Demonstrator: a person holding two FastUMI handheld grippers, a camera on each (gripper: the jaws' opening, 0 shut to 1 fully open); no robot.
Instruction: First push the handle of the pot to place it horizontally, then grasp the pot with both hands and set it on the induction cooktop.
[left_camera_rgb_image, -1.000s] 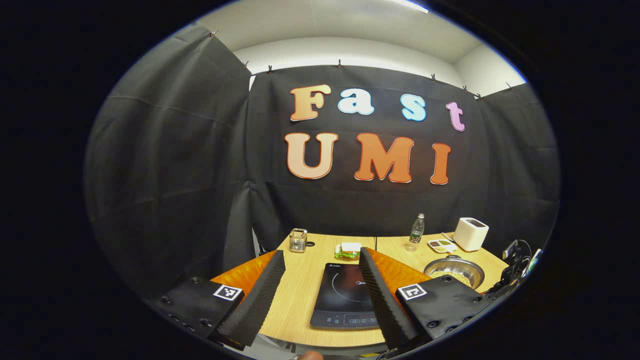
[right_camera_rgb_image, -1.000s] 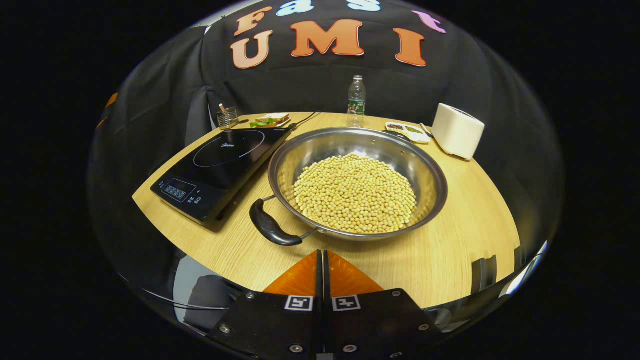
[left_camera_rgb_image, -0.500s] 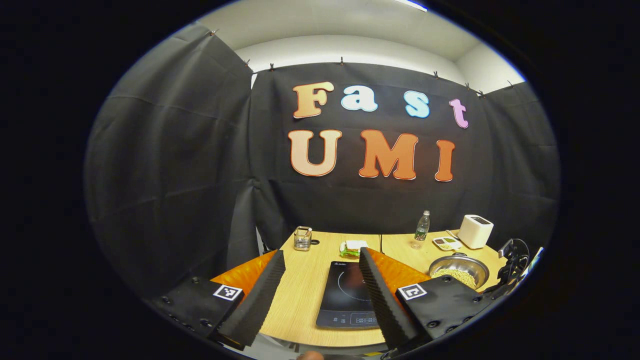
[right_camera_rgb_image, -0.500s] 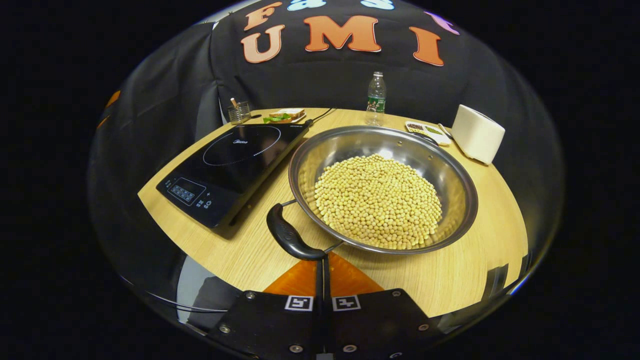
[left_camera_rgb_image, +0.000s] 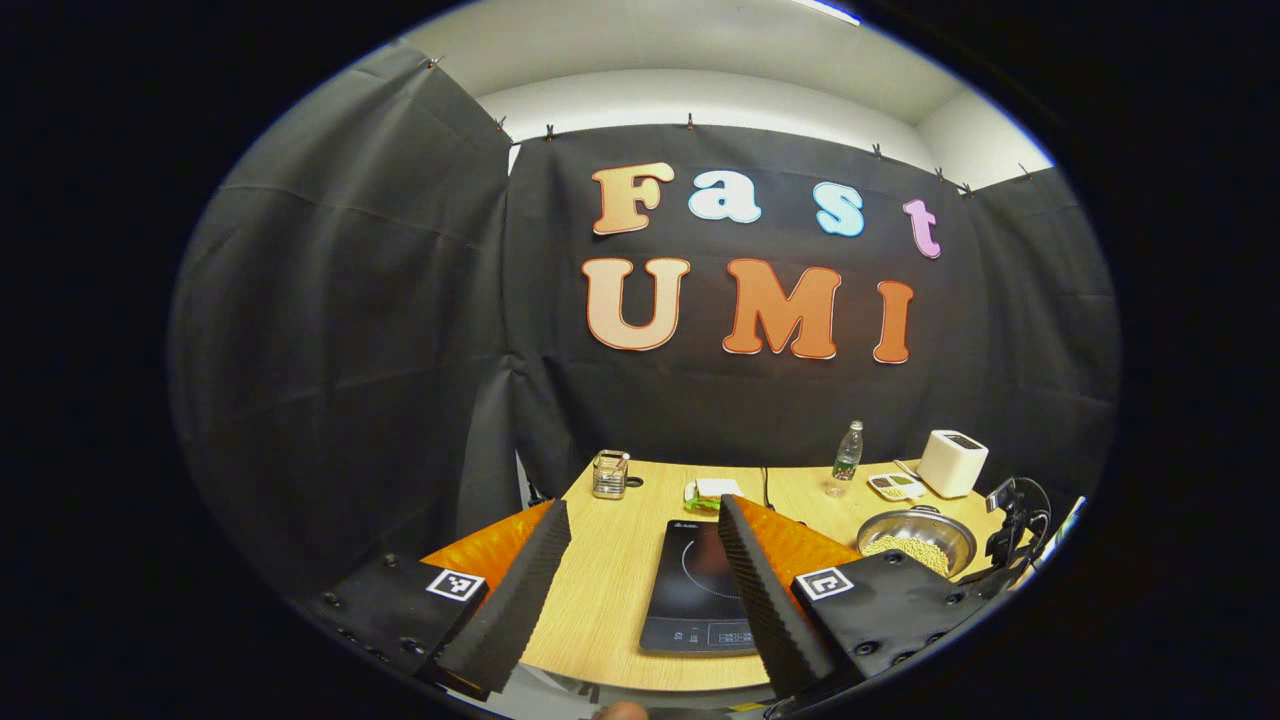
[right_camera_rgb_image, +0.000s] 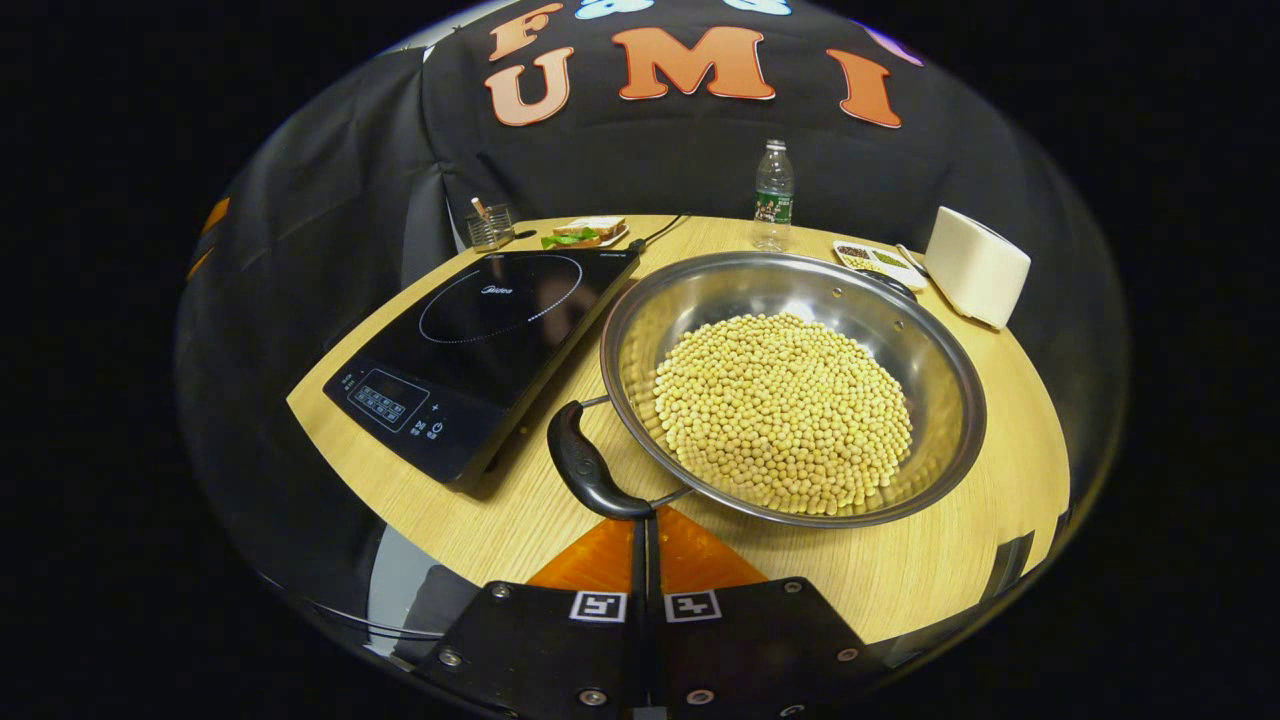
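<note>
One pot (right_camera_rgb_image: 792, 385) of beans is sitting on the tabletop (right_camera_rgb_image: 960, 560) beside one cooktop (right_camera_rgb_image: 480, 345), the right gripper (right_camera_rgb_image: 645, 520), fingers together, touching its handle (right_camera_rgb_image: 585, 470), the left gripper (left_camera_rgb_image: 640, 575) gaping.

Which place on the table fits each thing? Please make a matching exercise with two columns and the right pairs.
Things:
1. pot
2. induction cooktop
3. water bottle
4. pot handle

Places:
a. upright at the table's far edge
b. just in front of the right tongs' shut tips
c. left of the pot, nothing on it
d. on the wooden table, full of soybeans

Pairs: 1-d, 2-c, 3-a, 4-b
</note>
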